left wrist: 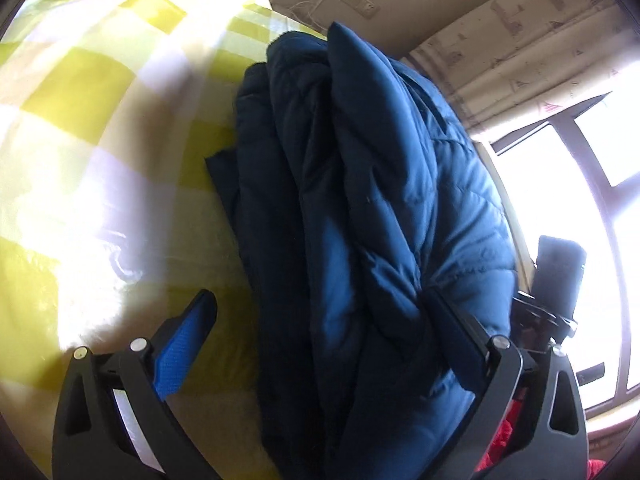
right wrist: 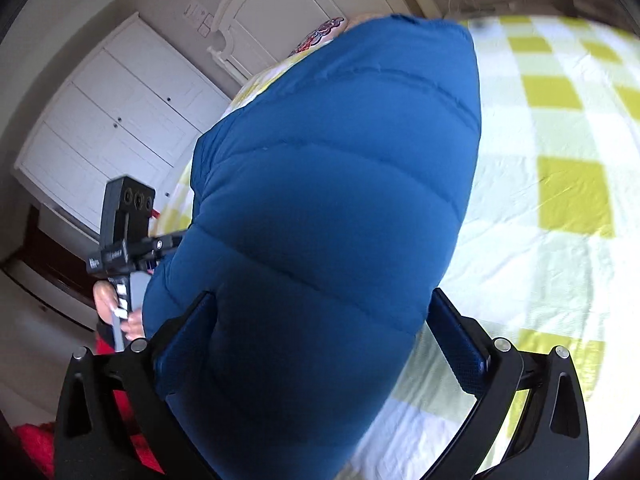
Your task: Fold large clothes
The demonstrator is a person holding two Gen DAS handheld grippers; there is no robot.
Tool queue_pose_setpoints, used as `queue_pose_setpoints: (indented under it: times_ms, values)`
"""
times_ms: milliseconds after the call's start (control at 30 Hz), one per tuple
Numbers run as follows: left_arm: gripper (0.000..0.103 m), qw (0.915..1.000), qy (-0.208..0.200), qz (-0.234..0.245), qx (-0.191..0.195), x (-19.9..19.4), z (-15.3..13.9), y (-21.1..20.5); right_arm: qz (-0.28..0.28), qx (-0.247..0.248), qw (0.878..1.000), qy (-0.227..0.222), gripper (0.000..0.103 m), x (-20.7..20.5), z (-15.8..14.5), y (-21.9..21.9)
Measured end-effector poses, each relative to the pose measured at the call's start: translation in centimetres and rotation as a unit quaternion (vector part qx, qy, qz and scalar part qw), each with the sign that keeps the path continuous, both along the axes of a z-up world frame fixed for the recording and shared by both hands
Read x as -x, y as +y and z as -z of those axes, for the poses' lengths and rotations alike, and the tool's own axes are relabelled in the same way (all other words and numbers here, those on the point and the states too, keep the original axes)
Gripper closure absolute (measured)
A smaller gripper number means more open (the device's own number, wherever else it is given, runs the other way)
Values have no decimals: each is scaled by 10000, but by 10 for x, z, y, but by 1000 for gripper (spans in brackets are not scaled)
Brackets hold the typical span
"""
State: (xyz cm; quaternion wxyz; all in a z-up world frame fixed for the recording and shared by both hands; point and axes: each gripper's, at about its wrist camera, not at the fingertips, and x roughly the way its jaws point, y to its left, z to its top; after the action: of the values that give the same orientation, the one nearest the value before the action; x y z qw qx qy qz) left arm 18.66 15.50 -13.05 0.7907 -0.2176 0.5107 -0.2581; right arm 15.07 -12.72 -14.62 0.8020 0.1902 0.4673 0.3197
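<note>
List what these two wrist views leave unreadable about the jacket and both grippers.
- Left wrist view: the blue puffer jacket runs off the bottom edge; its right finger lies against the fabric, grip unclear.
- Right wrist view: the jacket bulges between the wide jaws, hiding both pads' contact.
- The jacket's sleeves and zipper are buried in folds.
</note>
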Motion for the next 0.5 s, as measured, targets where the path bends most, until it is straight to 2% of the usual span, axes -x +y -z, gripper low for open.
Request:
queue_pose_setpoints:
  times_ms: [167,333,367,400,433,467,500]
  values:
    - [2,9997,-73,95,218,13,5,2,-156,51,9996,221,4,8,2,3]
    - [2,9991,-295,117,281,21,5,-12,-164,121,9998,29,4,13,7,13]
    - [15,9984,-368,137,418,24,6,-14,-132,118,9998,-114,4,18,7,13]
    - [21,9970,-326,138,691,25,9,-13,-101,111,9993,-349,6,25,5,12]
    - [30,9953,-409,-14,876,29,11,-9,-66,105,9984,-557,9,31,4,12]
    - [39,9941,-619,-115,884,35,11,-8,-23,157,9969,-769,14,39,2,13]
    - [44,9929,-779,-195,873,41,10,-7,3,198,9958,-897,18,45,0,13]
